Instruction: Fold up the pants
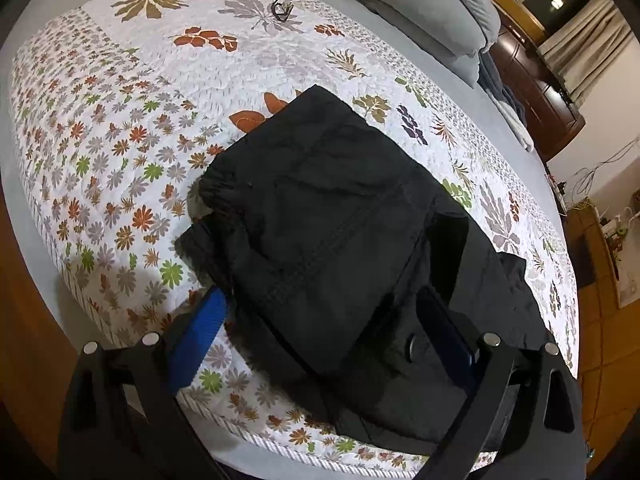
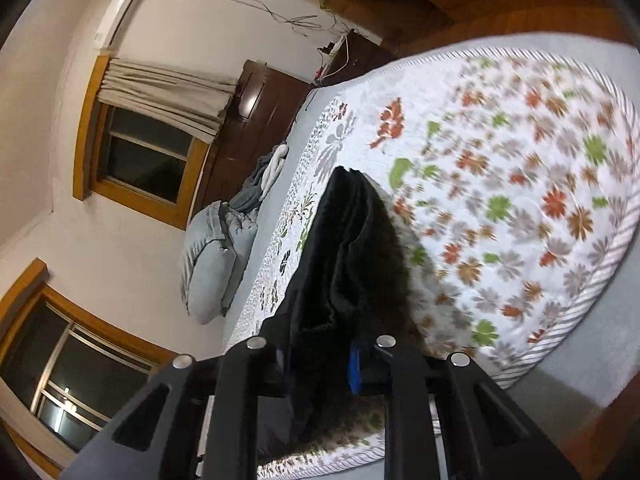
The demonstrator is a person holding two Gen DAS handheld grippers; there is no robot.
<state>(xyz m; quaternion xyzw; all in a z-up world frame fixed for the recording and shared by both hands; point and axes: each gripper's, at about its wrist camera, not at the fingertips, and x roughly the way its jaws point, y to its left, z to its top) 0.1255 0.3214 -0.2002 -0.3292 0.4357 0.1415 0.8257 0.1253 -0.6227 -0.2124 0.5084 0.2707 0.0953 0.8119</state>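
Observation:
Black pants (image 1: 332, 232) lie folded in a thick bundle on a floral quilt (image 1: 132, 128) near the bed's front edge. My left gripper (image 1: 324, 320) is open above the bundle's near end, its blue-padded fingers (image 1: 200, 332) wide apart on either side of the cloth. In the right wrist view the camera is rolled sideways. My right gripper (image 2: 340, 356) is shut on a fold of the black pants (image 2: 344, 256), which stands up between the fingers above the quilt (image 2: 520, 200).
Black glasses (image 1: 282, 9) lie on the far part of the quilt. Grey pillows (image 1: 432, 12) and a crumpled blanket (image 2: 260, 184) sit at the head of the bed. A dark wooden cabinet (image 1: 536, 96) stands beside the bed. Wooden floor (image 1: 608, 360) lies beyond the bed's edge.

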